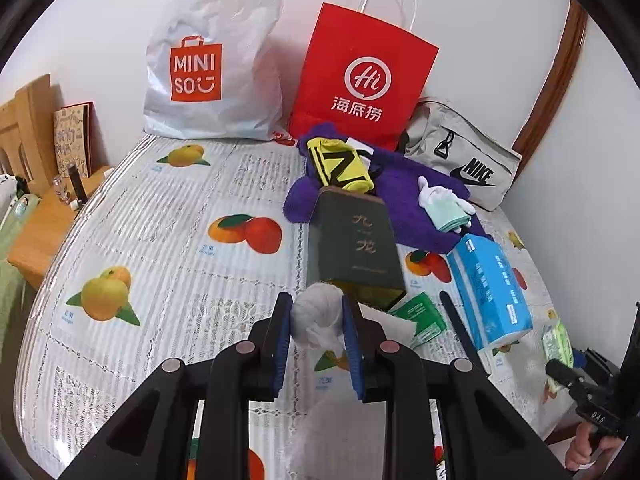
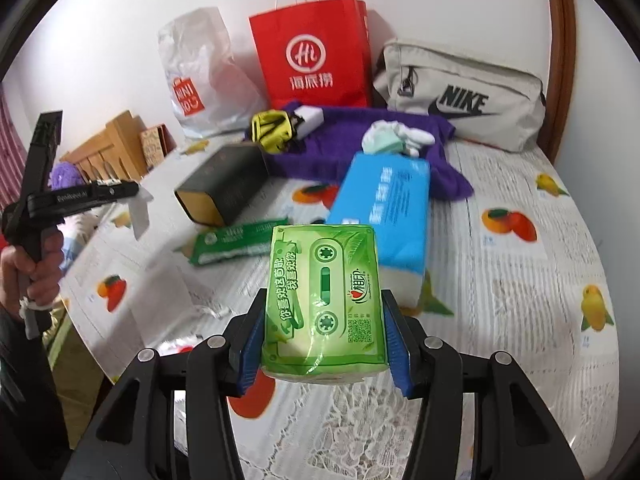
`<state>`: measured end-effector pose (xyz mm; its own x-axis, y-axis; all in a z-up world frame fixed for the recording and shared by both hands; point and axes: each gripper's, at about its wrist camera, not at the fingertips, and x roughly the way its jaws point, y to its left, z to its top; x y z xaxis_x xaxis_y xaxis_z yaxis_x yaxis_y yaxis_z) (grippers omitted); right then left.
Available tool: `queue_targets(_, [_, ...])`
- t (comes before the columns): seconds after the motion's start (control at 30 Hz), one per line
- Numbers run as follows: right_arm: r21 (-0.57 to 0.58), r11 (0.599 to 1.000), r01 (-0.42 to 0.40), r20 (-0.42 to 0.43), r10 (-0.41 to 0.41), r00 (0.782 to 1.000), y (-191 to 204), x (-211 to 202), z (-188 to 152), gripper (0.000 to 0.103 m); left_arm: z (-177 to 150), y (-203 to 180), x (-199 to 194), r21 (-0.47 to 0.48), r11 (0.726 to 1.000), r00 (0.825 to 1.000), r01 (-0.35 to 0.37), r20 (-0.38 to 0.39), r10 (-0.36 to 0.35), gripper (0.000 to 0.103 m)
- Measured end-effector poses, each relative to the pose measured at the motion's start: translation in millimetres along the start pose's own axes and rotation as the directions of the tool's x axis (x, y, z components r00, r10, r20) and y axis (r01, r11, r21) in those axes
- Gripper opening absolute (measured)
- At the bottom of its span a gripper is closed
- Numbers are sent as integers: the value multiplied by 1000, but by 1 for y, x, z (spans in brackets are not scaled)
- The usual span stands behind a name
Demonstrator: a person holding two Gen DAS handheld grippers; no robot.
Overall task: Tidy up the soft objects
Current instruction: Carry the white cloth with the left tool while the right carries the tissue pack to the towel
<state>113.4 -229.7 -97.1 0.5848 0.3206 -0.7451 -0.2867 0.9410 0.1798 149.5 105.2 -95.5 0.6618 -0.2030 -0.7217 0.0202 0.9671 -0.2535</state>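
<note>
1. Holding a crumpled white tissue wad (image 1: 318, 314), the left gripper (image 1: 316, 312) has its blue pads narrowly set and pressed on both sides of it; the wad is clear of the table surface.
2. Right gripper (image 2: 324, 312) clamps a green tissue pack (image 2: 322, 304) with a cassette print, pads at middling width against its two long sides; the pack is lifted above the table.
3. Table covering: a fruit-print cloth (image 1: 160, 232) with lace-like panels.
4. Just beyond the left gripper: a dark green box (image 1: 354, 248) with gold characters, lying on its side, open gold-lined end towards the camera.
5. Beside the box's near end: a flat dark-green tissue packet (image 2: 236, 240) on the cloth.
6. Right of the box: a blue tissue pack (image 1: 490, 292), one end white.
7. Behind these: a purple fuzzy cloth (image 1: 404, 196), spread out. On it lie a yellow-and-black folded item (image 1: 340, 168) and a small white and mint-green bundle (image 1: 444, 206).
8. Against the wall, left to right: white Miniso plastic bag (image 1: 212, 64), red paper bag (image 1: 360, 80) with white handles, grey Nike pouch (image 1: 460, 156).
9. Left edge of the right wrist view: a person's hand (image 2: 38, 268) grips the handle of the other gripper.
</note>
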Motion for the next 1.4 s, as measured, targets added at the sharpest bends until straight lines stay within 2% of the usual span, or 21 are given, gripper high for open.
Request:
queue_targets(0.5, [-33,999,2,70,0,998,-3,-6,62,52,46,-28,-9,30,998,998,55,16,-56,24])
queue_targets(1.17, [15,998,61,35,-62,997,-44,56,139,52,104,-50,41,65,995,997,78,-8,-77,24])
queue_targets(1.4, [38,996,82,18,-83,996,-61,82,161,52,118,-44,64,42,995,996,88,-23,-87,24])
